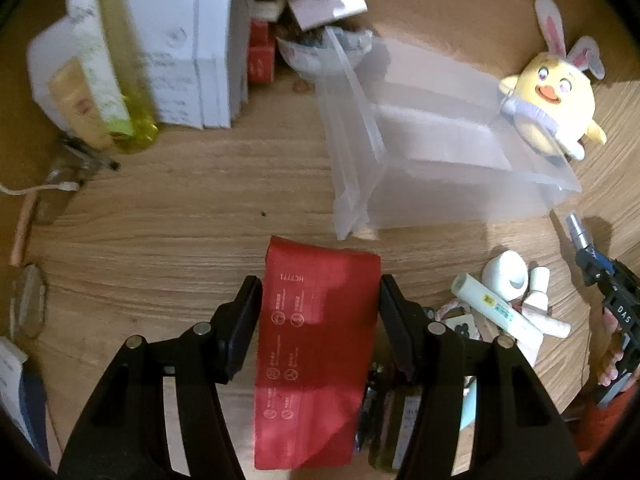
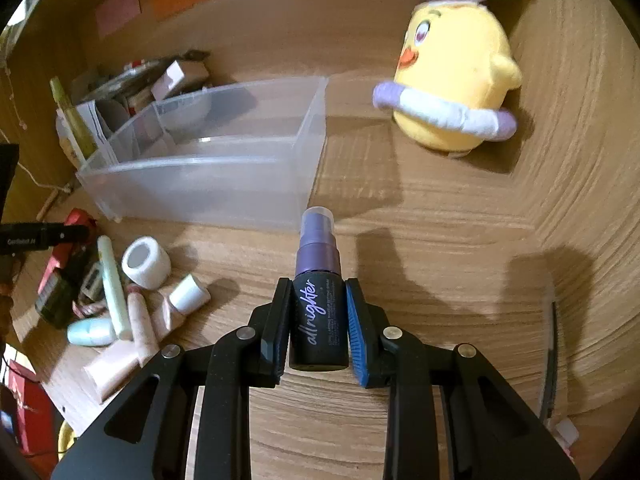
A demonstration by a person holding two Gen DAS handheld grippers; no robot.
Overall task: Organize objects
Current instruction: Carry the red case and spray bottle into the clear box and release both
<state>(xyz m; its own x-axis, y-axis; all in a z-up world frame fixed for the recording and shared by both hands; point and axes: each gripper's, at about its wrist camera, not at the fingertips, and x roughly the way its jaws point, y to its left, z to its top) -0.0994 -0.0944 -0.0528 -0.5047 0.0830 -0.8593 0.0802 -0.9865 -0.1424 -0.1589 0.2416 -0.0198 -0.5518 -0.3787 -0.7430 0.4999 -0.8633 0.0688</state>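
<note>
right tool is clamped on the small black spray bottle, pads pressing both sides of its body. bottle's long axis runs straight out along the fingers, purple pump end pointing fwd, away from the cam. it looks lifted a bit off the surface, but can't tell for sure.

the relation that matters: the clear plastic bin lies ahead and to the left of the right tool, its near right corner just beyond the pump tip. so i'd judge the coming move as fwd + left over the near wall, then release. bin has a big open compartment and narrower ones at its far left end; the big one is nearer. right hand is the closer of the two to that compartment.

left tool straddles a red flat pouch. jaws sit right at the pouch edges, roughly half spread; whether the pads really press it yet i can't tell. pouch's long axis also runs along the fingers. from this side the bin is ahead and to the right, well apart from the pouch.

yellow plush chick w/ bunny ears stands beyond the bin's right end, clear of the path. loose pile of tubes and a tape roll lies left of the right tool, on the surface.
</note>
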